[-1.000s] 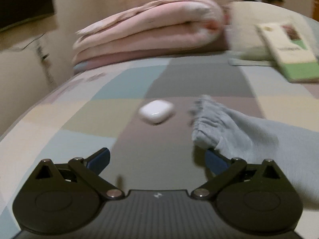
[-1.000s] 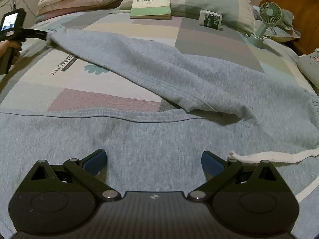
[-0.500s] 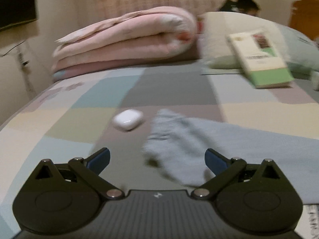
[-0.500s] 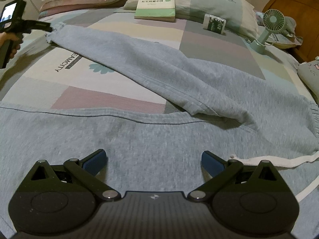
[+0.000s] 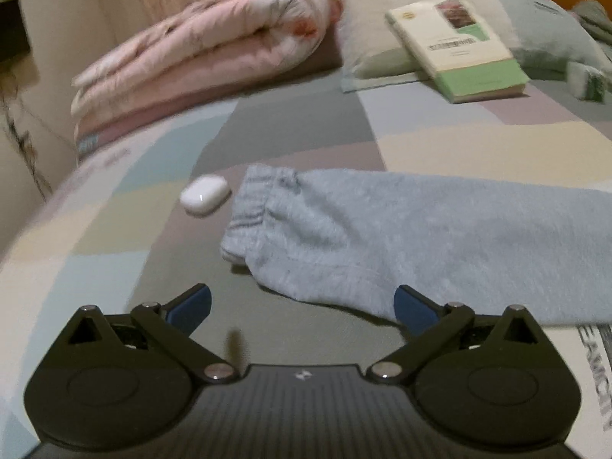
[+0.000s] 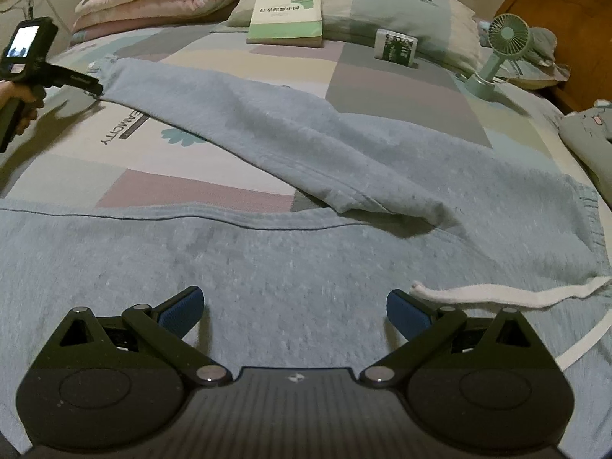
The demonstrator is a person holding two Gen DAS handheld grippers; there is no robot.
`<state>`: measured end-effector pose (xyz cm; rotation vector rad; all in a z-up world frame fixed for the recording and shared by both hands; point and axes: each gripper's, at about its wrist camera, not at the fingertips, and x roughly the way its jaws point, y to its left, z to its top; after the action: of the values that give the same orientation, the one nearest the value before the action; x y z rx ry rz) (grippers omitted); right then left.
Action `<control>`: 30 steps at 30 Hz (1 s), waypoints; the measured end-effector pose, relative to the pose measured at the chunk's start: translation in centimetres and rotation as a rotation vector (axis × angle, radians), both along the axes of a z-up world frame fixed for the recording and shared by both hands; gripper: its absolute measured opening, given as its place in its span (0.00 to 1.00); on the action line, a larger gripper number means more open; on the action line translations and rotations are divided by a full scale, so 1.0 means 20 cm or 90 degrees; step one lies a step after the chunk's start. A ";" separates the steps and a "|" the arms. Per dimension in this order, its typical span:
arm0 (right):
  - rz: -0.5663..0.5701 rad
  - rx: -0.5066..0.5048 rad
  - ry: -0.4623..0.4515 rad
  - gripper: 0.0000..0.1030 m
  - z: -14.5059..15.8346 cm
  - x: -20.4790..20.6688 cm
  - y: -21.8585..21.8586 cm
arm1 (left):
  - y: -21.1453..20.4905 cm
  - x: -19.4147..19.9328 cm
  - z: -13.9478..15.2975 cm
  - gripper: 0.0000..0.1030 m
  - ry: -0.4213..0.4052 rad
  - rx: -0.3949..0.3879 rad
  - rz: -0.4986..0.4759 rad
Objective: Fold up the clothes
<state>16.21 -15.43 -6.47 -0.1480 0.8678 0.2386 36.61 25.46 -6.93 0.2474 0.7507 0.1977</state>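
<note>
Light blue-grey sweatpants [image 6: 306,145] lie spread on the bed. One leg runs diagonally to the far left and ends in a ribbed cuff [image 5: 264,206]. My left gripper [image 5: 302,302] hovers open just short of that cuff, its right fingertip [image 5: 411,306] at the edge of the leg. In the right wrist view the left gripper [image 6: 86,82] shows at the cuff, held by a hand [image 6: 19,95]. My right gripper [image 6: 294,306] is open low over the near leg, with the white drawstring [image 6: 497,292] beside its right finger.
A white earbud case [image 5: 205,194] lies just left of the cuff. Behind are a rolled pink quilt [image 5: 206,49], a pillow [image 6: 382,0] with a green book [image 6: 288,9], a small box [image 6: 396,46] and a green desk fan [image 6: 501,49].
The left wrist view has swung right and back, so the cuff has moved from the right finger to the middle, lying flat. The right gripper has barely shifted.
</note>
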 end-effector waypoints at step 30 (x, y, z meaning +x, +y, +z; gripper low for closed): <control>-0.117 0.088 -0.041 1.00 0.18 -0.54 -0.82 | -1.78 -1.19 0.05 0.99 0.060 -0.097 -0.408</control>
<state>5.36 -31.85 -2.88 0.0529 0.7929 0.1199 12.88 -10.23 -5.95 0.3408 0.7408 -0.4793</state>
